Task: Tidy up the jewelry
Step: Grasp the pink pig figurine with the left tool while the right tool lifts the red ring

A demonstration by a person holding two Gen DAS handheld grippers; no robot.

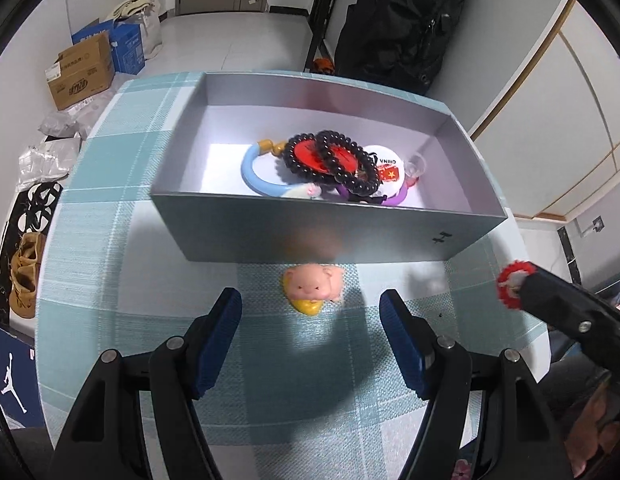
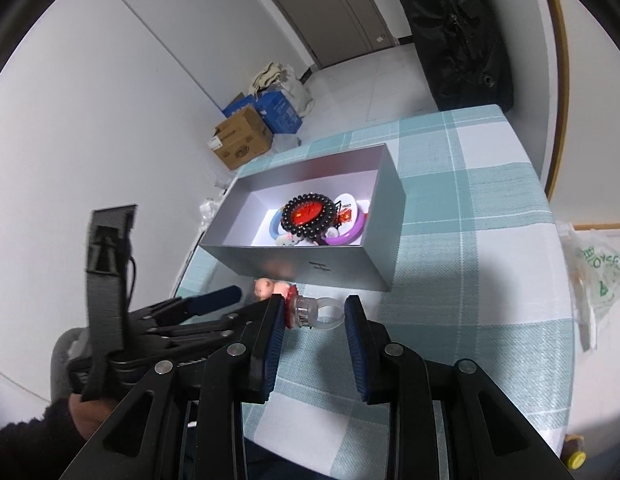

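Your right gripper is clamped on a clear plastic toy ring with a red serrated top, held off the desk covered in a teal-and-white checked cloth; the ring's red top presses against the left pad and its clear band against the right. In the left wrist view that ring's red top shows at 3 o'clock, at the tip of your right gripper.

Your left gripper stands released, its blue pads wide apart and nothing between them. Just beyond it, at 12 o'clock, a small pink pig figurine with a yellow base lies on the cloth, just beside the near wall of the open grey cardboard box.

Inside the box, dark beaded bracelets lie over a red oval piece, with a light blue bangle at their 9 o'clock and a white round badge at their 3 o'clock.
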